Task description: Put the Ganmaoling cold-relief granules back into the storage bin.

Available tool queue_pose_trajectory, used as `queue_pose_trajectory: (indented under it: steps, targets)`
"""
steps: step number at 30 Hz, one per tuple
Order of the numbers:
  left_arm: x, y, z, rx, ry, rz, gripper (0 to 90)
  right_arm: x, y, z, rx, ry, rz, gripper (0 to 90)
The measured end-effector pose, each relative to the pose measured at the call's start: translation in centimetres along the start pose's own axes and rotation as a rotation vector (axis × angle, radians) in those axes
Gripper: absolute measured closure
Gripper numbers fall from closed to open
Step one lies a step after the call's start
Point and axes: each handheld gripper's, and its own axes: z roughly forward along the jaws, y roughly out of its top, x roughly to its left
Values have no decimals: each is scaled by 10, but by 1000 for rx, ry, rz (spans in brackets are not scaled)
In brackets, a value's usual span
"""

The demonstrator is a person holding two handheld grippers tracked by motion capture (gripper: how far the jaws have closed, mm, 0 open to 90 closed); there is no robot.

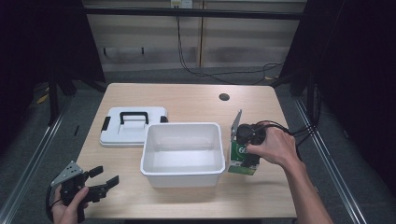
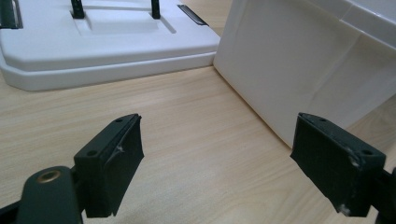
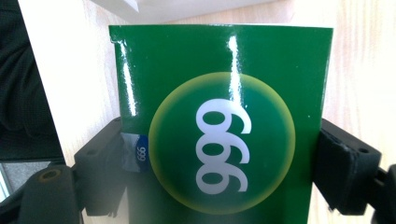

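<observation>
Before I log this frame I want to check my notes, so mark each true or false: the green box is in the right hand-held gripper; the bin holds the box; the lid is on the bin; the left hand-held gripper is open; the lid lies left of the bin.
1. The right hand-held gripper has its jaws around the green box. True.
2. The white bin holds the box. False: the box stands on the table, right of the bin.
3. The lid is on the bin. False: it lies flat on the table.
4. The left hand-held gripper is open. True.
5. The lid lies left of the bin. True.
</observation>
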Motion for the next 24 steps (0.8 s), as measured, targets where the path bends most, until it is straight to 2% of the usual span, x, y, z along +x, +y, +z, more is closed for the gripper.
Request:
queue_pose_trajectory:
  steps: [5,10,14,15,17,18,20,24]
  targets:
    - [0,0,0,4,-1,6,161,0,2,-7,-5,-14,-15,162]
    - [0,0,0,3,-4,6,161,1,5,-14,14,-16,-6,162]
    - [0,0,0,4,-2,5,161,0,6,-20,13,-24,-29,162]
    - [0,0,0,4,-2,5,161,1,6,-21,19,-23,-18,162]
    - [0,0,0,5,-3,7,161,0,7,-24,18,-25,-32,162]
    - [0,0,0,4,-1,6,161,1,6,-26,23,-23,-19,162]
    - [0,0,0,0,-1,0,161,0,6,-28,18,-20,-37,162]
    - [0,0,0,-1,-2,0,161,1,4,-34,29,-24,-29,162]
